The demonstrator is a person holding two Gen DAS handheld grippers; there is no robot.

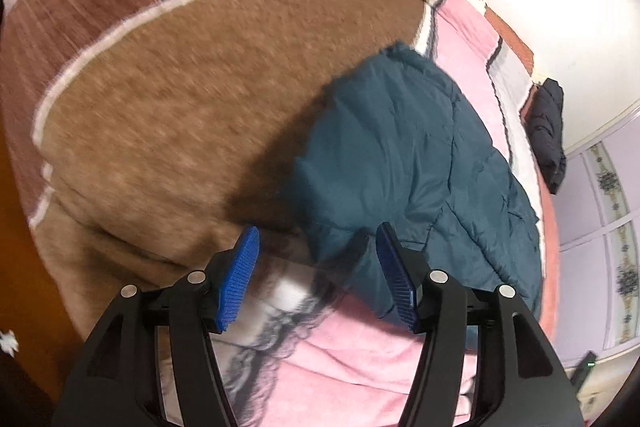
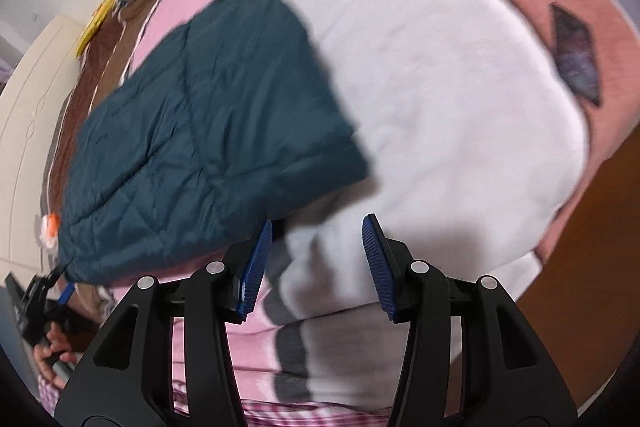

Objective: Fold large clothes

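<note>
Folded teal quilted jacket (image 1: 416,163) on patchwork blanket (image 1: 168,99) — L gripper (image 1: 316,271) & R gripper (image 2: 318,263) both agape, empty.

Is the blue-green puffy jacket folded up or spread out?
Folded. The teal jacket lies as a compact rectangle on the bed, no sleeves sticking out.
</note>
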